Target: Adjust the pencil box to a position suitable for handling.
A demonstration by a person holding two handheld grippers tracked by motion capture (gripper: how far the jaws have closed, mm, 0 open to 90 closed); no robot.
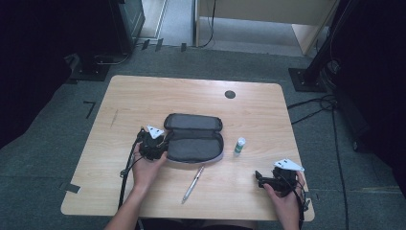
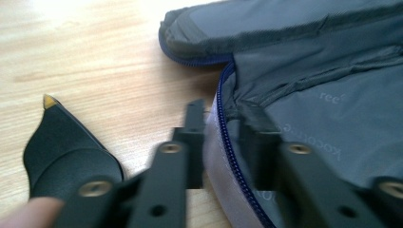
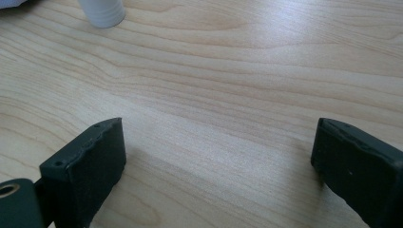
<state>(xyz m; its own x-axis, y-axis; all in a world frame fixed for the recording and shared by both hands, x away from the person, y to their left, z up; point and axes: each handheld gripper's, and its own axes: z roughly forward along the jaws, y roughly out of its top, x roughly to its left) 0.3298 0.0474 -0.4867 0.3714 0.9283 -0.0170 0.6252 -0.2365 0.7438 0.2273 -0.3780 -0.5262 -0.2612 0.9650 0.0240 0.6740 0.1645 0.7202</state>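
Pencil case (image 1: 194,139) lies open mid-table; soft floppy fabric, so grab the stiffer zipper rim; left gripper (image 2: 223,133) straddles that edge, jaws narrowly apart, not pinching; right gripper (image 3: 216,156) gapes wide over bare table (image 3: 237,71).

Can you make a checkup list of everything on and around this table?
Surface: wooden table, with a round dark cap near its far edge.
Job's things: grey pencil case, unzipped, lying open.
Clutter: silver pen in front of the case; small white-and-green bottle at its right.
Grippers: left gripper straddles the case's zipper edge, jaws slightly apart; right gripper wide open over bare wood.
Cables: one trails from the left gripper; more on the floor.
Surroundings: grey carpet, black stand base.
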